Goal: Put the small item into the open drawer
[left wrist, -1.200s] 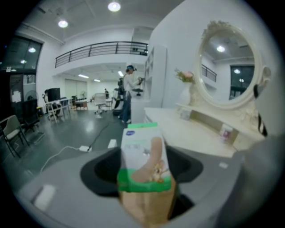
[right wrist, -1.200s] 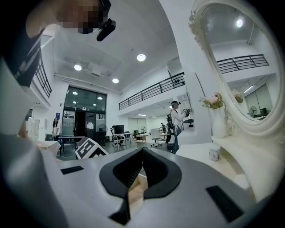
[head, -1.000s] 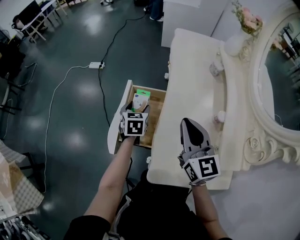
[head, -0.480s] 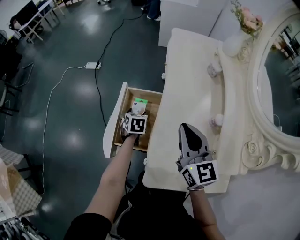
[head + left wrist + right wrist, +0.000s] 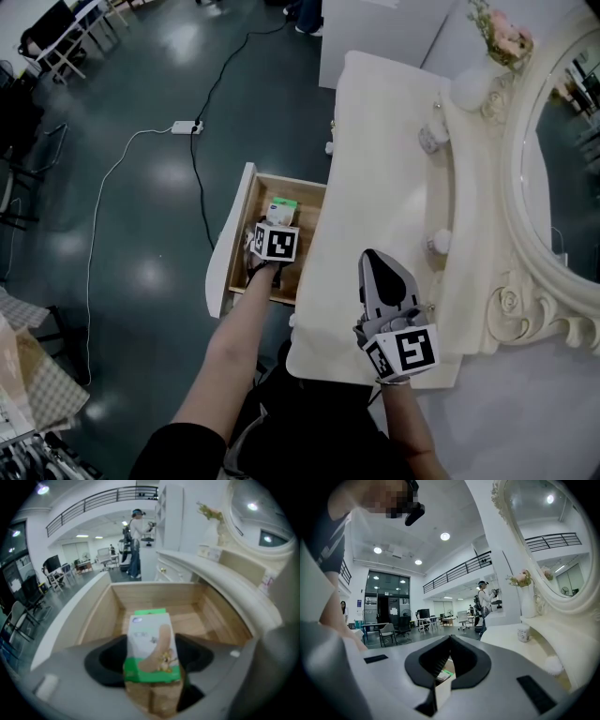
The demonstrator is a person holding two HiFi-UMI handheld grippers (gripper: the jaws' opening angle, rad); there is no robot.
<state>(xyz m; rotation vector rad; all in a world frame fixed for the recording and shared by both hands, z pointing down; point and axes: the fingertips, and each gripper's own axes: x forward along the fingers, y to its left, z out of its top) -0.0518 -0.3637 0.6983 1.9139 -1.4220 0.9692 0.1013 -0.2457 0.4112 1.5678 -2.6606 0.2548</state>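
Left gripper view: left gripper (image 5: 152, 660) clamped on small box (image 5: 151, 641), long axis pointing ahead into open drawer (image 5: 99, 616). Box hangs over drawer's near end, wood floor below. Right gripper (image 5: 450, 641) jaws together, empty, over vanity top (image 5: 375, 169), farther off.
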